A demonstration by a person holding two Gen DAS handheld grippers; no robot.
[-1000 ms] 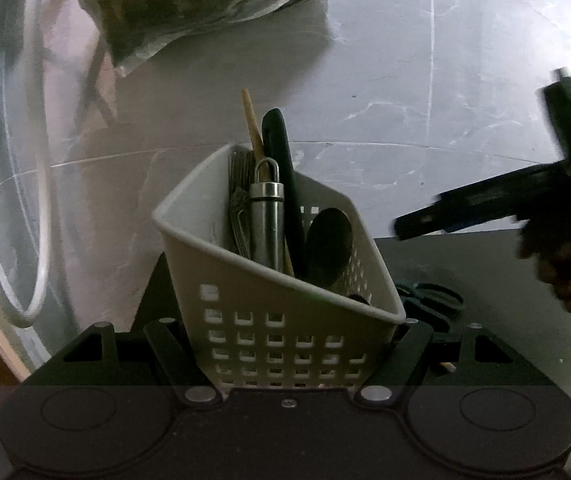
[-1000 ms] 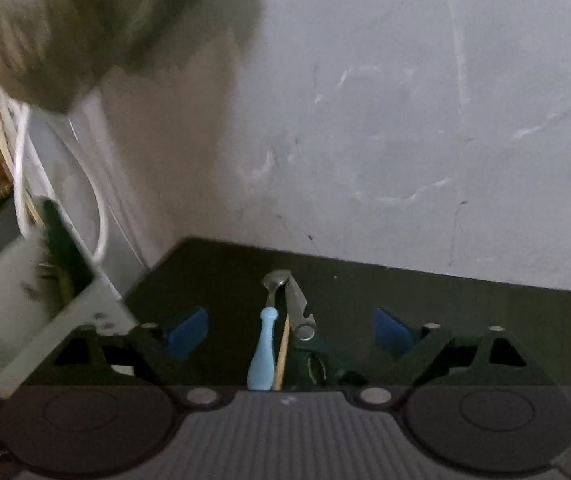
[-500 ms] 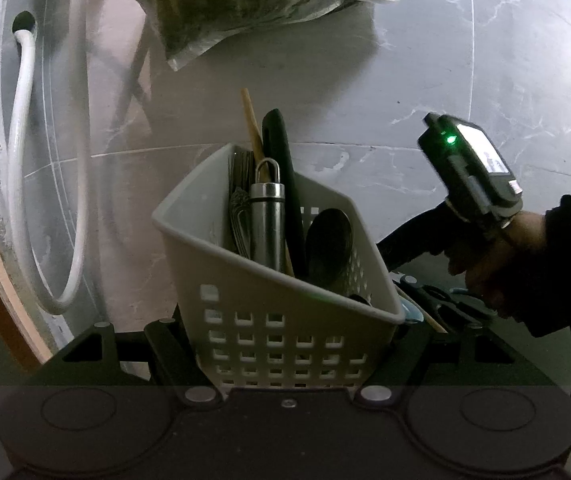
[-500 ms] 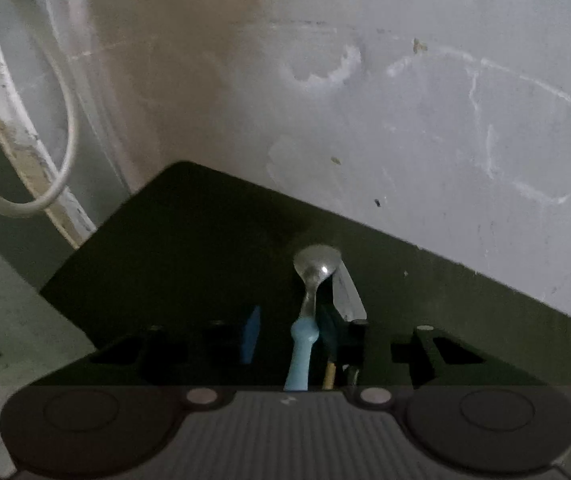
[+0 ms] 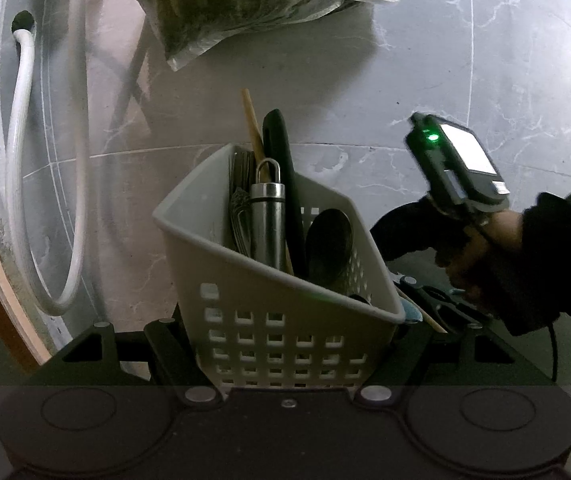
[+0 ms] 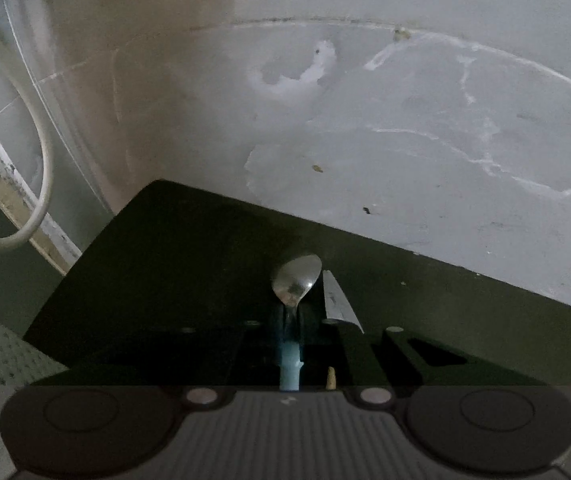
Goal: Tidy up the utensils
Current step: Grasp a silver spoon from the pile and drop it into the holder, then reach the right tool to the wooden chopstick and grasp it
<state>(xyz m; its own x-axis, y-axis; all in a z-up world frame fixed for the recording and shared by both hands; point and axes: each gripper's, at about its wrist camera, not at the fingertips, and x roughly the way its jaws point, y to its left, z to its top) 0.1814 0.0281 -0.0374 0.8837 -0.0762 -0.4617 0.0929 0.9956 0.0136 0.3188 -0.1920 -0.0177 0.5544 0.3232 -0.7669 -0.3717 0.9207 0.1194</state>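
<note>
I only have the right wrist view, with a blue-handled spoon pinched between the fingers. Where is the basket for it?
Observer: The white basket is clamped in the left gripper, to the left of the right hand.
Operator: Is anything in it yet?
Observer: Yes. A steel handle with a loop, a black handle, a wooden chopstick and a dark spoon stand in it.
Operator: What else is beside the basket?
Observer: What look like black scissors lie on the mat, right of the basket and below the right hand.
</note>
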